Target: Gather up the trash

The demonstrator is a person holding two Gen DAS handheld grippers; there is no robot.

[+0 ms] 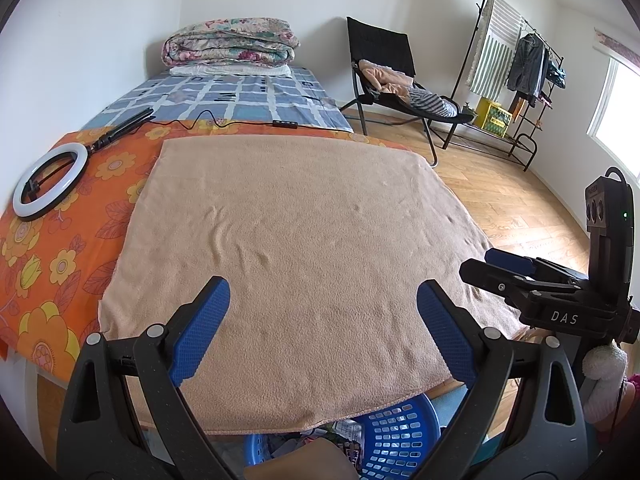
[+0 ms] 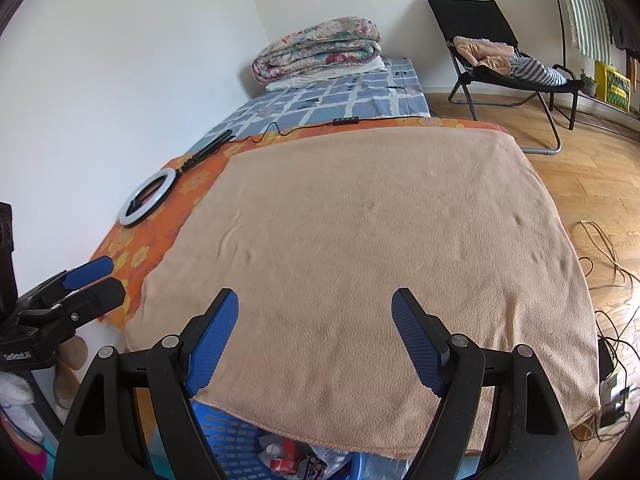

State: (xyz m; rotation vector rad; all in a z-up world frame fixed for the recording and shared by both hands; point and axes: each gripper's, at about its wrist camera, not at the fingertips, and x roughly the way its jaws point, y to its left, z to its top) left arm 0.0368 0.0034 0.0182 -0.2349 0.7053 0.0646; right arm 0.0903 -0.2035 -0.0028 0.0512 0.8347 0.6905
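Observation:
My left gripper [image 1: 323,296] is open and empty above the near part of a tan blanket [image 1: 296,248] spread over the bed. My right gripper [image 2: 315,304] is open and empty over the same blanket [image 2: 380,240]; it also shows at the right of the left wrist view [image 1: 510,266]. A blue slotted plastic basket [image 1: 394,436] stands on the floor below the blanket's near edge, holding wrappers and other trash [image 2: 296,458]. The basket shows in the right wrist view too [image 2: 228,440]. No trash lies on the blanket.
A ring light [image 1: 48,184] with its cable lies on the orange floral sheet [image 1: 52,264] at the left. Folded quilts [image 1: 230,42] sit at the bed's far end. A black chair with clothes [image 1: 396,84] and a clothes rack [image 1: 516,68] stand on the wooden floor. Cables [image 2: 608,320] trail at the right.

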